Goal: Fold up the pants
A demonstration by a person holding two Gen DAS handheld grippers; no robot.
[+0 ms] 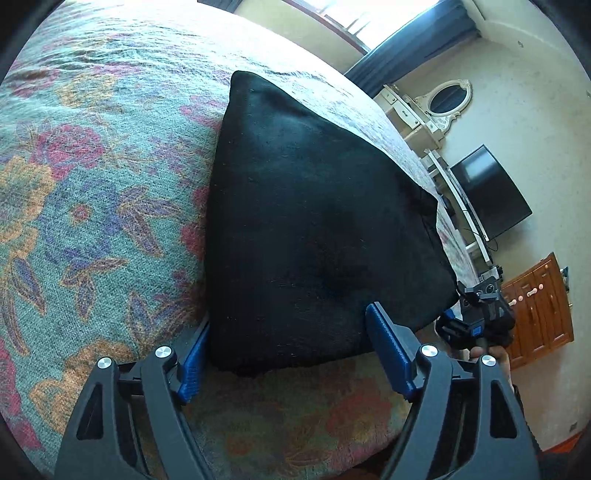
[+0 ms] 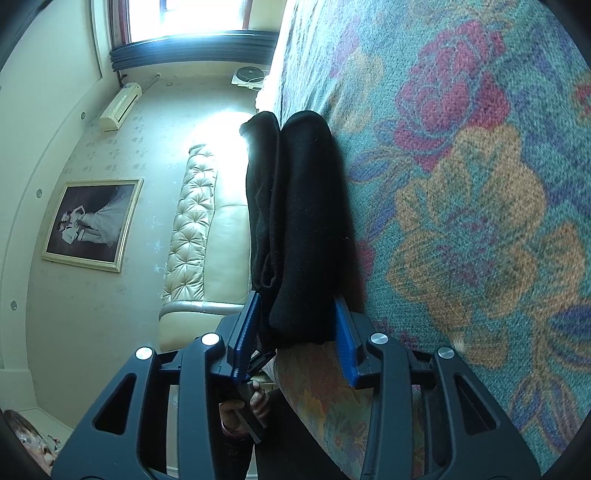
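Daylight from a blown-out window [image 2: 192, 16]; sharp centres, heavy fisheye bending, dark corners.

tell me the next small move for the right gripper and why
Probably open the right gripper a little more and back it off: the black pants already lie folded on the bedspread, and the left gripper stands wide, its fingers off the cloth.

pants [image 1: 317, 221] on bed [image 1: 92, 184] — near its edge
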